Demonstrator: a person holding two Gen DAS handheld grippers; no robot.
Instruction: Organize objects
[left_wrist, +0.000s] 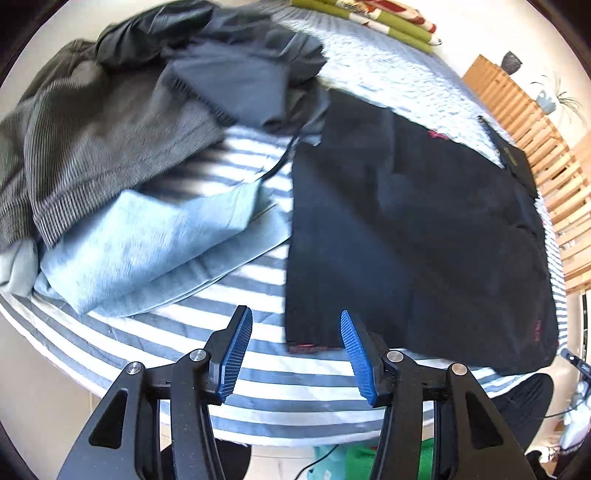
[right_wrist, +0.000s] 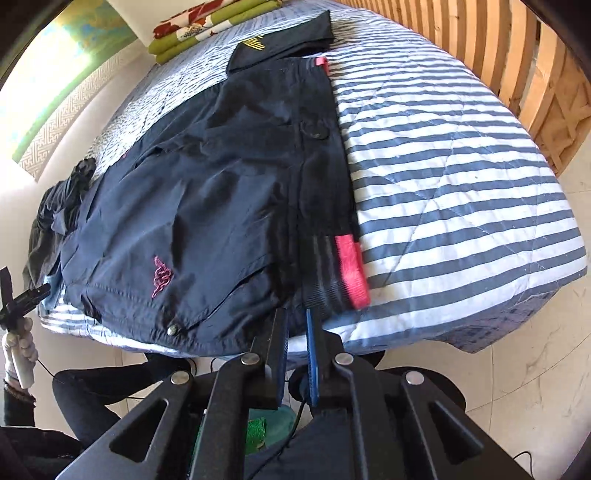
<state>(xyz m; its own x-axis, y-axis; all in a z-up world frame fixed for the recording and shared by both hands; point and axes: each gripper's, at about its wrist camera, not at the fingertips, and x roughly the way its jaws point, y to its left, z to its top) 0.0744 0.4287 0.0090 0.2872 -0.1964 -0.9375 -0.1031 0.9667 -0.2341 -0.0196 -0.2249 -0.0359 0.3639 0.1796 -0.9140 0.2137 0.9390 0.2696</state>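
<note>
A dark navy jacket (left_wrist: 406, 221) with a pink logo and red cuffs lies spread flat on the striped bedspread (left_wrist: 258, 398). Left of it is a heap of clothes: a grey corduroy piece (left_wrist: 92, 155), light blue jeans (left_wrist: 147, 243) and a dark grey garment (left_wrist: 236, 74). My left gripper (left_wrist: 295, 321) hovers open over the bed's front edge by the jacket's lower corner, nothing between its fingers. In the right wrist view the jacket (right_wrist: 207, 184) fills the middle. My right gripper (right_wrist: 296, 317) sits at the jacket's near hem beside the red cuff (right_wrist: 351, 269), jaws a narrow gap apart, gripping nothing.
A folded dark garment with a yellow logo (right_wrist: 280, 40) lies beyond the jacket, and folded green and red bedding (right_wrist: 207, 26) at the bed's far end. Wooden slats (right_wrist: 480, 37) run along the right side. A person's hand (right_wrist: 18, 343) shows at the left, tiled floor (right_wrist: 517, 369) below.
</note>
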